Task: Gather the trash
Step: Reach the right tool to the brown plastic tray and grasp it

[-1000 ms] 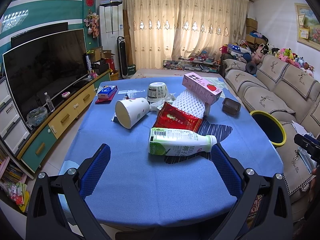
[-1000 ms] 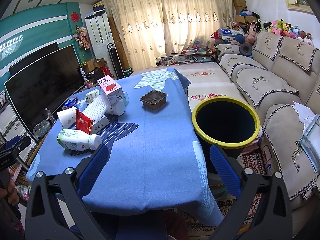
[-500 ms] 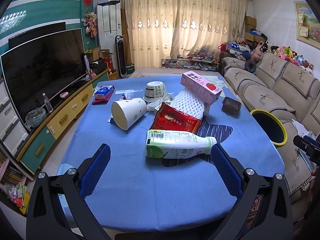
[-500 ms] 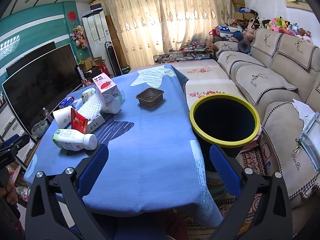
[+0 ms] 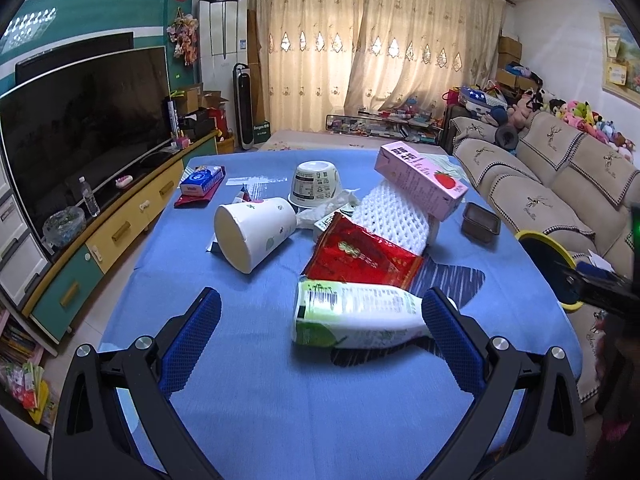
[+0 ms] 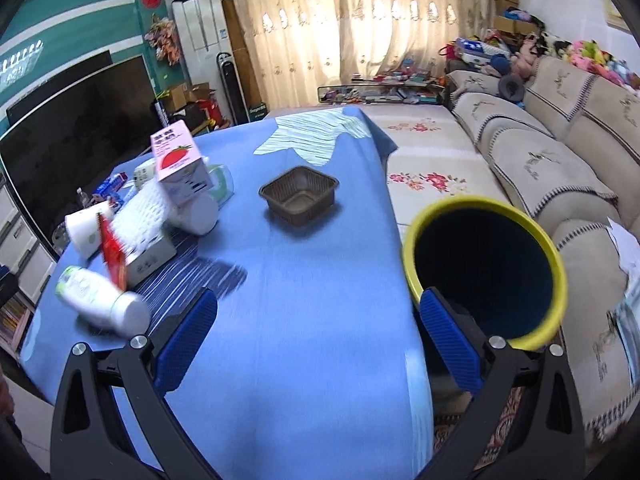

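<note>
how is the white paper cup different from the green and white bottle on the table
The paper cup is short and wide, with its open mouth facing the camera; the bottle is long, narrowing to a neck. The cup is mostly plain white with a small print, while the bottle wears a green and white printed label. The bottle lies nearer the left gripper, between its open fingers; the cup lies farther back. Both lie on their sides on the blue tablecloth.

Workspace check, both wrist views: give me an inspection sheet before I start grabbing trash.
Surface: blue tablecloth, trash heaped mid-table.
Job's things: white bottle lying down, red wrapper, foam net, pink carton atop heap, tipped paper cup, upturned bowl, brown tray, yellow-rimmed bin beside table.
Clutter: tissue pack.
Grippers: left gripper open by bottle; right gripper open, empty.
Cables: nothing seen.
Surroundings: television, sofa, curtains.
</note>
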Available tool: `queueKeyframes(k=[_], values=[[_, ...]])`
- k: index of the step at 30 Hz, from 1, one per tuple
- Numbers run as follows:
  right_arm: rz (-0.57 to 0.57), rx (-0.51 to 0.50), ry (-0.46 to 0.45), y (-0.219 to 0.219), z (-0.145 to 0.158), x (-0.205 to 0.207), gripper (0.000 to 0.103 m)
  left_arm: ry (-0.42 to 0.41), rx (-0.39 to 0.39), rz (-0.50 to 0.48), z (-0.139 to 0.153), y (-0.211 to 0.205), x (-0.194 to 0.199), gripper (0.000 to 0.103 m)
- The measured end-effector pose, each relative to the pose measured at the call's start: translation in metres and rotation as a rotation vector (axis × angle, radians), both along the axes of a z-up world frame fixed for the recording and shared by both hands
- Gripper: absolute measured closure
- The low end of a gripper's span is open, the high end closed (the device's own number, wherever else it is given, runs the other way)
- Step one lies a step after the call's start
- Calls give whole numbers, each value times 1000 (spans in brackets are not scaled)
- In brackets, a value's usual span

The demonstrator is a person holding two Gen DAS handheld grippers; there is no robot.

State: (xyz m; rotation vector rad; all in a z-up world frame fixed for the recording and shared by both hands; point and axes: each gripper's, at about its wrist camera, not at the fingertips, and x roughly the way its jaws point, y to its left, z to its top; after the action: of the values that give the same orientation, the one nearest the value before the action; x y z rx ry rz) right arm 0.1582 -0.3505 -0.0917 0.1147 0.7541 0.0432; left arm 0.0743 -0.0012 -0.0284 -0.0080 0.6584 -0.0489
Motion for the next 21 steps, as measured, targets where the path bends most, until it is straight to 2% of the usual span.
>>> queueKeyframes(k=[8, 15, 21], values=[[108, -24, 54, 10, -24, 96, 6, -17, 17, 15, -6, 4, 29, 4], [101, -72, 96, 21, -37, 140, 6, -4, 10, 19, -14, 7, 45, 4], [102, -57, 129, 22, -44, 163, 6, 12, 4, 17, -21, 9, 53, 4]])
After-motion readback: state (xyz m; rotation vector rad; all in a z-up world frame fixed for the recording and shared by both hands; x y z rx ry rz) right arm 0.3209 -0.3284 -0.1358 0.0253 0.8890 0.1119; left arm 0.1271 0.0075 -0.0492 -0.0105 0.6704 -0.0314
